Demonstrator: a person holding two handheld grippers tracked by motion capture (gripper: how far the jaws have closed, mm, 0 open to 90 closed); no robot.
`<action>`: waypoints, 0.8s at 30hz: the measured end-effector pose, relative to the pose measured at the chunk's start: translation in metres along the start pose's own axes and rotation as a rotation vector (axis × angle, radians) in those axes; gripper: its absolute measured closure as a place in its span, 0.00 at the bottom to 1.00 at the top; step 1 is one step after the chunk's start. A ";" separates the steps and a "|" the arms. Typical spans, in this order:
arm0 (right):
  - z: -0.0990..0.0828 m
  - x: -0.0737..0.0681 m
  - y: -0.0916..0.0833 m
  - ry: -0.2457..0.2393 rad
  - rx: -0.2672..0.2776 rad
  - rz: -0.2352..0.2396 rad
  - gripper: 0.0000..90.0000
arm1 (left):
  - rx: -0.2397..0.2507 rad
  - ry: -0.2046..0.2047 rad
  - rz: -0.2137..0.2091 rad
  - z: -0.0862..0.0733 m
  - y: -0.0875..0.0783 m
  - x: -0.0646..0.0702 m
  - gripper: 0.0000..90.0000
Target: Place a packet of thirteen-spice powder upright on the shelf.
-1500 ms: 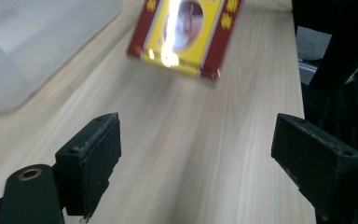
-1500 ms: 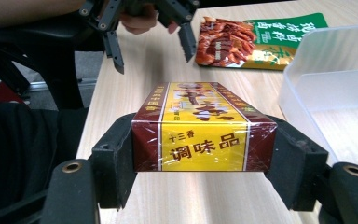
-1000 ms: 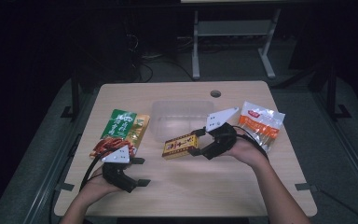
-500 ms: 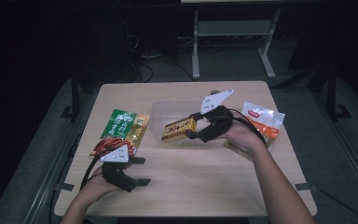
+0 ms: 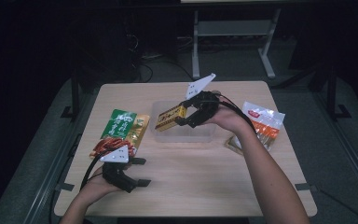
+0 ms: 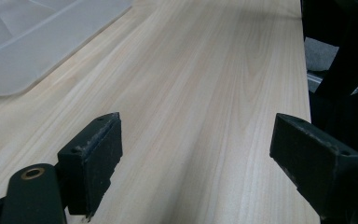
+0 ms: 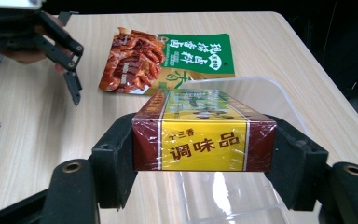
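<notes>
At the left of the high view, the left gripper [image 5: 137, 171] is held low over the pale, wood-grained table [image 5: 205, 186], its flat black jaws spread wide with nothing between them. Just beyond it a glossy green and orange pouch [image 5: 123, 130] is lying flat. In the middle, a rectangular box [image 5: 170, 118], wrapped in shiny film, is clamped by its two ends in the right gripper [image 5: 185, 116] above the clear plastic tray [image 5: 186, 135]. At the right, a crinkled transparent packet [image 5: 261, 123] is seen.
</notes>
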State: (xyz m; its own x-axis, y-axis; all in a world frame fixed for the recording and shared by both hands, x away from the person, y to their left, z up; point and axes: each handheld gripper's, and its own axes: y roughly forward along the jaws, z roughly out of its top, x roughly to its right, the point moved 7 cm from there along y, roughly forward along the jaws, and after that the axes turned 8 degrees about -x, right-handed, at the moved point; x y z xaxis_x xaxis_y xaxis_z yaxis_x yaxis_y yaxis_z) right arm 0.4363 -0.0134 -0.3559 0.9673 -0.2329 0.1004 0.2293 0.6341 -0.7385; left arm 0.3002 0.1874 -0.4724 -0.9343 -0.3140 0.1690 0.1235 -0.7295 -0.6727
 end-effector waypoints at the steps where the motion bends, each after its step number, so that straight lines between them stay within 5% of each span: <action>1: 0.000 0.002 0.001 -0.001 -0.007 -0.001 0.35 | 0.000 0.000 0.000 0.000 0.000 0.000 0.18; 22: 0.010 0.034 0.036 0.028 -0.046 -0.012 0.35 | -0.004 -0.002 -0.016 -0.001 0.001 0.000 0.18; 24: 0.011 0.038 0.041 -0.001 -0.052 -0.020 0.35 | -0.006 0.000 -0.018 -0.001 0.001 0.000 0.18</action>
State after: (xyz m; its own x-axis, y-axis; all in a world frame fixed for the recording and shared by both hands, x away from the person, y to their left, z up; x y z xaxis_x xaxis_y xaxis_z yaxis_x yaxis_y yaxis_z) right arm 0.4833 0.0121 -0.3752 0.9627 -0.2446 0.1160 0.2428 0.5901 -0.7700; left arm 0.3000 0.1874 -0.4741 -0.9362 -0.3011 0.1813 0.1048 -0.7315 -0.6738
